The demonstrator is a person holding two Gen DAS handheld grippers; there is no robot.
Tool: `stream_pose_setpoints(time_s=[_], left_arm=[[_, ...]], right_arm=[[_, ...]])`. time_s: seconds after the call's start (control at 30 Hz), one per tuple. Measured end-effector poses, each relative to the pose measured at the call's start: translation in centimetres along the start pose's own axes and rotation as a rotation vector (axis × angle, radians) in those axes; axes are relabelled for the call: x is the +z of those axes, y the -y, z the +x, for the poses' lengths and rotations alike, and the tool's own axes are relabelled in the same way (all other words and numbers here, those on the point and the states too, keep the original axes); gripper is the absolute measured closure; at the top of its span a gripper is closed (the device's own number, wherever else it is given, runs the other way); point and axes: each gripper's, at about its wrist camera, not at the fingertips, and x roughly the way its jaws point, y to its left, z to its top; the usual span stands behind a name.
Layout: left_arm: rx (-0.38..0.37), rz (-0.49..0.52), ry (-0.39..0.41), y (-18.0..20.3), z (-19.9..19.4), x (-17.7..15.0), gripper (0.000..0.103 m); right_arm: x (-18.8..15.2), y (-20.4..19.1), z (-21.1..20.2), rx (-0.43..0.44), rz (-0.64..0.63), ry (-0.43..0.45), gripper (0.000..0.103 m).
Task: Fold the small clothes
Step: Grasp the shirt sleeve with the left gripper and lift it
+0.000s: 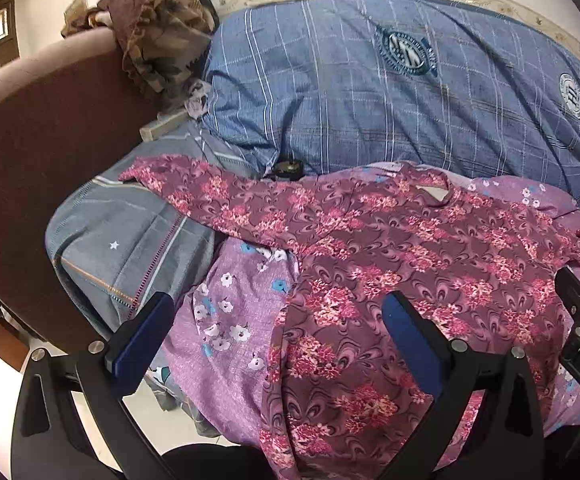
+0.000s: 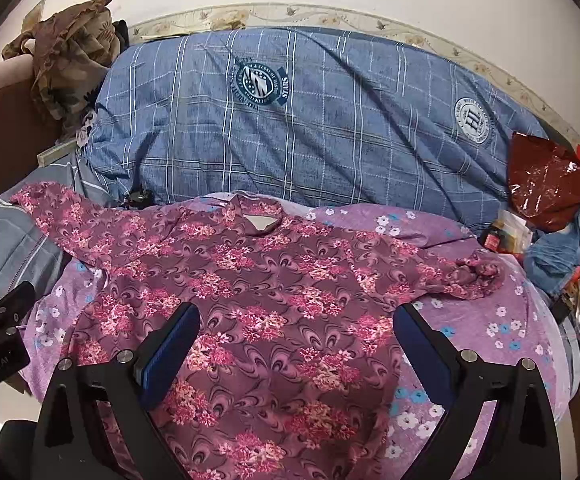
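Observation:
A maroon long-sleeved top with pink flowers (image 2: 282, 280) lies spread flat on a purple floral sheet (image 2: 490, 320), neck opening at the far side, both sleeves out to the sides. The right sleeve end is bunched up (image 2: 478, 276). It also shows in the left wrist view (image 1: 390, 264). My left gripper (image 1: 278, 320) is open and empty, above the top's left lower edge. My right gripper (image 2: 298, 332) is open and empty, above the middle of the top. Each gripper shows at the edge of the other's view.
A blue checked quilt (image 2: 310, 128) lies behind the top. A grey striped pillow (image 1: 130, 240) and a brown headboard (image 1: 30, 140) with a brown cloth heap (image 1: 158, 28) are at the left. A red plastic bag (image 2: 546, 180) and clutter are at the right.

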Motion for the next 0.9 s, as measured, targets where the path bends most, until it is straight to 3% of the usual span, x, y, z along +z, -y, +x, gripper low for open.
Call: stream_pose_setpoints(time_s=[0.1,0.27,0.37,0.5,0.7,0.9], left_arm=[[-0.007,-0.067,-0.044,-3.1,2.0,1.0,0.000],[0.172,-0.256,-0.057,-13.5,6.6,3.4,0.000],[0.241,-0.380,-0.072,-19.6,9.2,5.0,0.000],[0.219,-0.478,-0.088,-25.2,13.2,7.8,0.000],[0.117,-0.559,-0.109,-25.0,19.4,10.8,0.000],[0.155,-0.573,-0.195,-24.3,25.9,12.6,0.001]], right_arm=[[0.0,-0.2,1.8,0.038,0.001,-0.004,0.005],[-0.9,-0.5,7.1,0.137,0.023,-0.046,0.005],[-2.3,-0.5,10.3,0.173,0.027,-0.074,0.006],[-3.4,-0.4,13.9,0.214,0.034,-0.190,0.008],[-3.2,0.5,15.3,0.247,0.082,-0.217,0.009],[-3.2,1.0,16.2,0.243,0.087,-0.223,0.009]])
